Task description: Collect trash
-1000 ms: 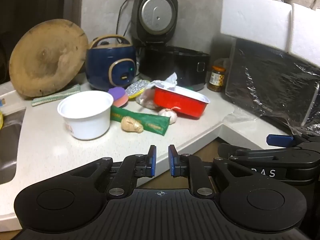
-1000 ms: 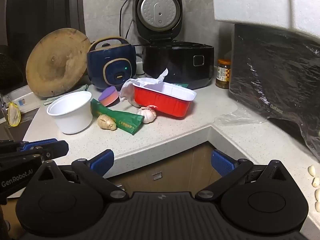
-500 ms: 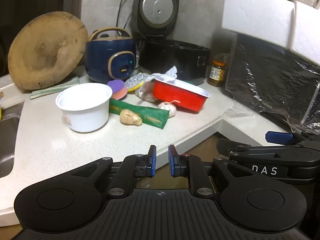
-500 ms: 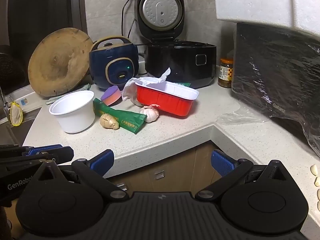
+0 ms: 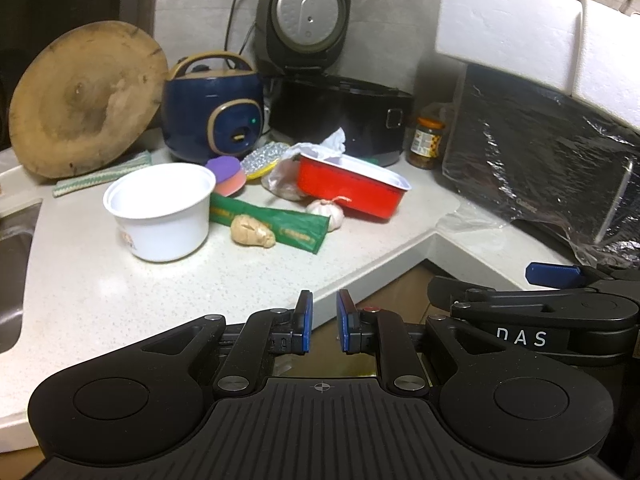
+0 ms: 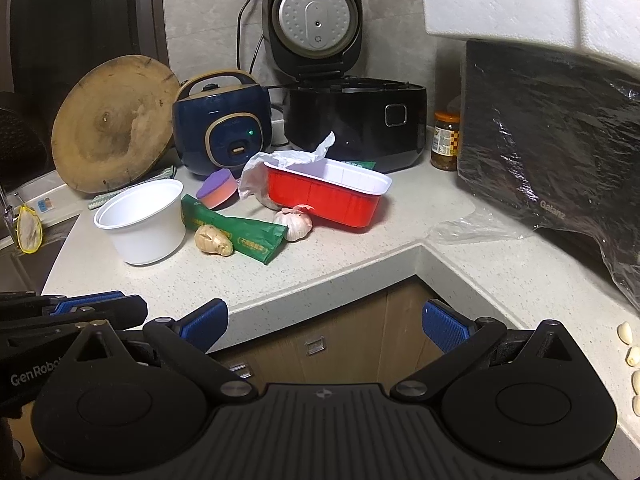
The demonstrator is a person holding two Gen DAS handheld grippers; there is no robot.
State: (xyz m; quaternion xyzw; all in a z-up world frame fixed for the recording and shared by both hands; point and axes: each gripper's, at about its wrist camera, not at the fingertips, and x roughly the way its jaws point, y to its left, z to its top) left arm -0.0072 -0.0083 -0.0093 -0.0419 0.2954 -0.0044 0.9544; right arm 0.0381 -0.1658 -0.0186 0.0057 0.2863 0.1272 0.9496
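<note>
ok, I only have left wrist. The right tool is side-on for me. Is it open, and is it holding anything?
Observer: The right tool is wide open with nothing between its pads.
Operator: Anything on the counter further right, past my frame?
Observer: Yes, a few loose garlic cloves lie on the countertop at the far right edge of the right wrist view.
Operator: And the far left, by the sink?
Observer: A yellow mesh item sits there at the left edge. I can't tell what it holds.
</note>
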